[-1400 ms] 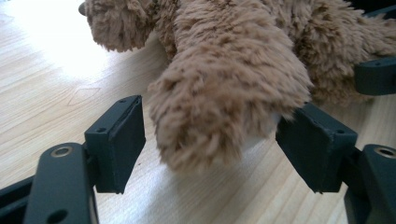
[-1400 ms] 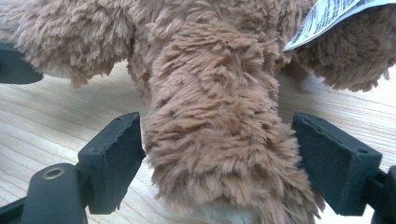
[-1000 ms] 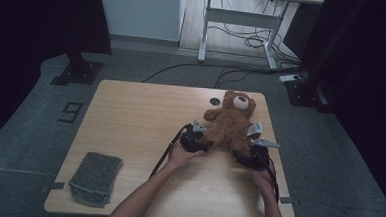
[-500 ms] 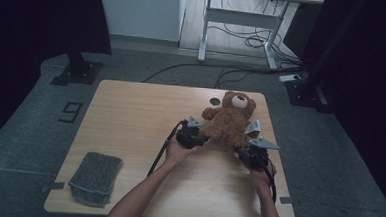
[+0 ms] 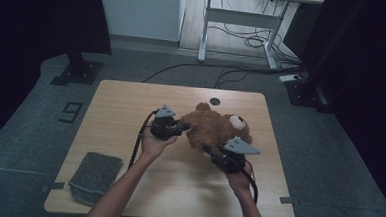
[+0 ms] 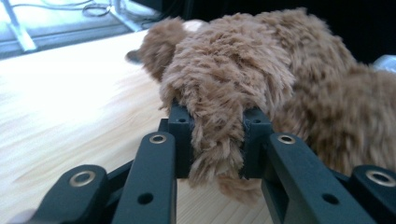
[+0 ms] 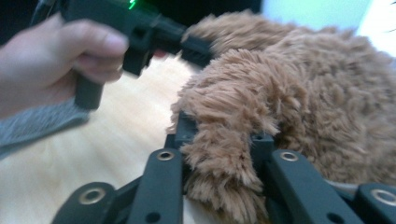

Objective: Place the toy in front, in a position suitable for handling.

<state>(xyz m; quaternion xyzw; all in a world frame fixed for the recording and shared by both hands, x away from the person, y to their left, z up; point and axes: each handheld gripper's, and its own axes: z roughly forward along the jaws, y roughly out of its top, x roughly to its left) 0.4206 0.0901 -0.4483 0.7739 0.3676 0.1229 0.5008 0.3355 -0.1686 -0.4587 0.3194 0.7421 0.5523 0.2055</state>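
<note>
A brown teddy bear (image 5: 211, 129) lies on the wooden table (image 5: 131, 105), its pale muzzle turned toward the right. My left gripper (image 5: 184, 126) is shut on one furry limb of the bear (image 6: 219, 93) at its left side. At the bear's near side, my right gripper (image 5: 206, 149) is shut on another limb (image 7: 224, 140). In the right gripper view the other hand and its gripper (image 7: 140, 28) show beyond the bear (image 7: 303, 93).
A grey knitted cloth (image 5: 95, 176) lies at the table's near left corner. A round cable hole (image 5: 214, 100) sits near the far edge. Beyond the table stand a white desk frame (image 5: 241, 16) and floor cables.
The bear has been swung round from sitting with its head at the far side to lying with its head at the right. Both grippers moved with it, the left one further left.
</note>
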